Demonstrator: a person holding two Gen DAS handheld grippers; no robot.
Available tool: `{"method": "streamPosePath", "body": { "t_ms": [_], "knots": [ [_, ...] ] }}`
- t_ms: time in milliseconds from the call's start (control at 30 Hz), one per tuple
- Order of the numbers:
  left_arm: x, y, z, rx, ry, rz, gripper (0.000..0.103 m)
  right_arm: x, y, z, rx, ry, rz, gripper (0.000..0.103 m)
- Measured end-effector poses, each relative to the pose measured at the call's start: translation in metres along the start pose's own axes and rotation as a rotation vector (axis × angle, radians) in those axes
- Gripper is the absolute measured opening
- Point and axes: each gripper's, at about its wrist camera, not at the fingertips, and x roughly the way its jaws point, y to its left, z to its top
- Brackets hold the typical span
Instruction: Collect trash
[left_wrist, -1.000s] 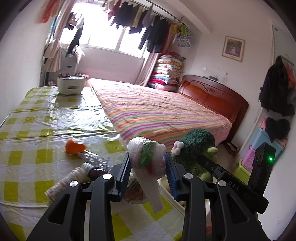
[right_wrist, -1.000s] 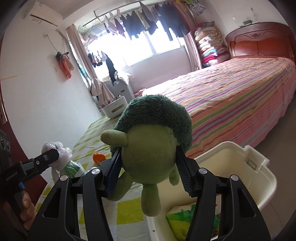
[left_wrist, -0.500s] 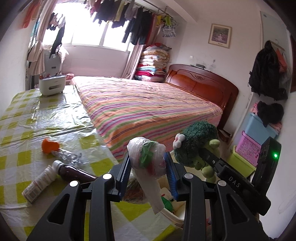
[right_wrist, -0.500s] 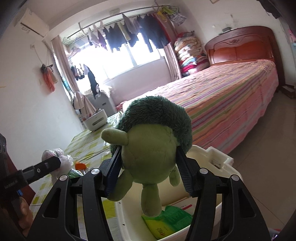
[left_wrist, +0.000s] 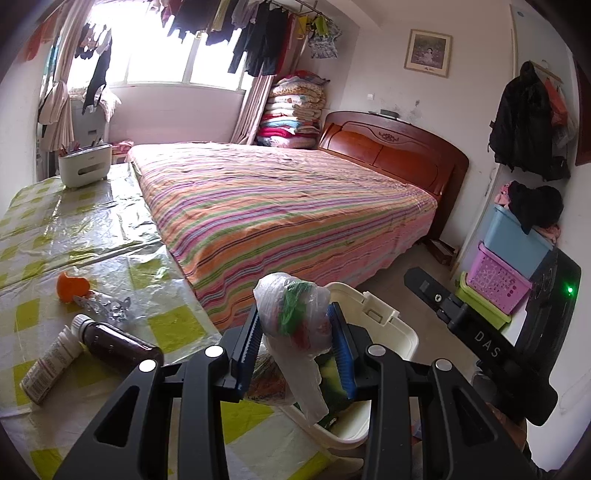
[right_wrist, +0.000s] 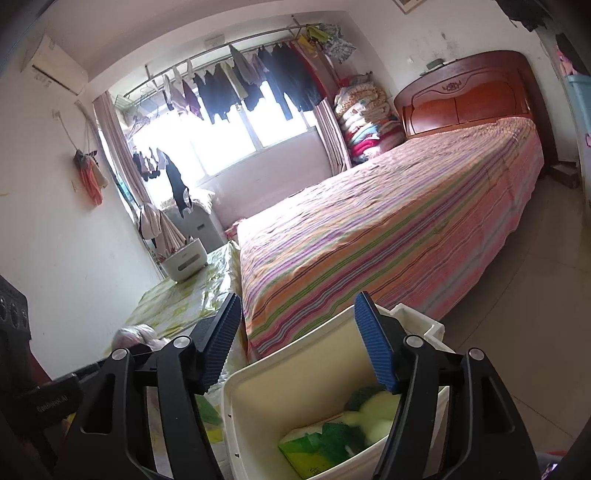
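Bin (right_wrist: 295, 362) off desk (left_wrist: 44, 229) edge, catching drops | right gripper (right_wrist: 299, 339) fingers opening, empty, plush (right_wrist: 376, 410) inside | left gripper (left_wrist: 295, 343) fingers pinch knotted bag (left_wrist: 291, 314) above rim

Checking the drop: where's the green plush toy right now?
In the right wrist view the green plush toy lies inside the white bin, by a green packet, below the empty, opening right gripper.
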Motion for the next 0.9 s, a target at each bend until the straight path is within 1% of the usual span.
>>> {"method": "streamPosePath", "body": {
  "t_ms": [67,133,433,667,767,800,833,900],
  "knots": [
    [0.003,-0.002,-0.001,0.001,0.006,-0.003,0.035,-0.002,-0.004,0.002,0.011,-0.010,-0.001,0.069],
    [0.005,-0.006,-0.001,0.003,0.012,-0.012,0.035,-0.004,-0.010,0.001,0.018,-0.016,-0.003,0.070],
    [0.017,-0.017,-0.001,-0.012,0.042,-0.067,0.035,-0.006,-0.013,-0.001,0.032,-0.032,0.003,0.070],
    [0.028,-0.027,-0.005,0.010,0.070,-0.086,0.035,-0.006,-0.019,-0.003,0.048,-0.037,-0.001,0.070],
    [0.032,-0.032,-0.008,0.024,0.077,-0.080,0.036,-0.006,-0.020,-0.005,0.049,-0.035,-0.002,0.070],
    [0.033,-0.035,-0.009,0.037,0.081,-0.080,0.037,-0.006,-0.020,-0.005,0.050,-0.035,-0.002,0.071],
    [0.034,-0.037,-0.010,0.051,0.084,-0.079,0.039,-0.006,-0.020,-0.006,0.051,-0.035,-0.001,0.071],
    [0.033,-0.040,-0.011,0.063,0.080,-0.079,0.047,-0.005,-0.020,-0.006,0.051,-0.034,-0.001,0.071]
  ]
}}
